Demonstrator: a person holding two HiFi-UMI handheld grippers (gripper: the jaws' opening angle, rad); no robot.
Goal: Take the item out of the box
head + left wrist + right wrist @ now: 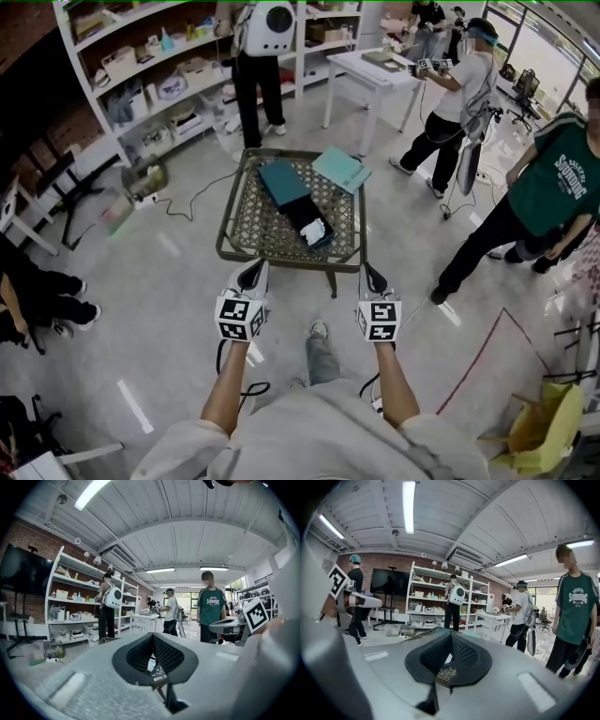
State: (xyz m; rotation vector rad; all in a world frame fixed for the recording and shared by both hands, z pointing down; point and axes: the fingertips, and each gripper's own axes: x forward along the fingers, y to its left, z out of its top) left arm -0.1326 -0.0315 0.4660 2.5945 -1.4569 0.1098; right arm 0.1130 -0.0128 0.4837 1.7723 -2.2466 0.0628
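Both the left gripper (253,269) and right gripper (369,272), closed and empty, hover short of the open box (298,208).

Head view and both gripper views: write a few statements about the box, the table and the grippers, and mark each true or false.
1. The white item lies inside the open dark teal box on the woven brown table. True.
2. The left gripper holds the white item. False: its jaws are together and empty, short of the table.
3. The right gripper is shut and empty. True.
4. The light teal flat panel lies on the floor. False: it rests at the table's far right corner, beside the box.
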